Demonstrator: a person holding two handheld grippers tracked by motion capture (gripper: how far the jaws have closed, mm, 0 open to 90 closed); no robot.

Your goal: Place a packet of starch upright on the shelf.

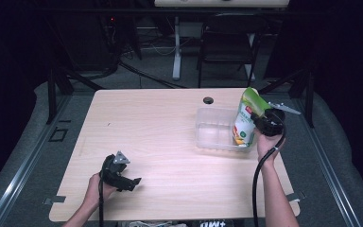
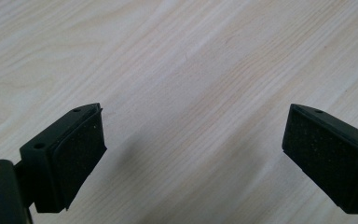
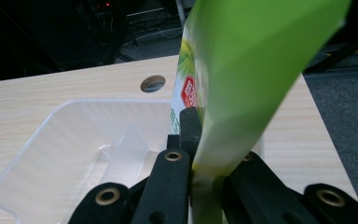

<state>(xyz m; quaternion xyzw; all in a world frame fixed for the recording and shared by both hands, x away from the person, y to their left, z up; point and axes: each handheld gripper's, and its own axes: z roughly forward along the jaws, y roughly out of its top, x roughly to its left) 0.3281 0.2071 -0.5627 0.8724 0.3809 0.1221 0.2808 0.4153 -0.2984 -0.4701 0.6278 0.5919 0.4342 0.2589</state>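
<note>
A green and white snack bag stands upright at the right end of a clear plastic bin, its bottom down inside the bin. My right gripper is shut on the bag's right edge. In the right gripper view the two black jaws pinch the green bag just above the clear plastic bin. My left gripper rests low over the table near the front left, held by a hand. In the left gripper view its pads stand wide apart over bare wood; it is open with nothing between them.
The light wooden table has a round cable hole near its far edge, just behind the bin. Black cables trail from both grippers toward the front edge. A dark chair and desk legs stand beyond the table.
</note>
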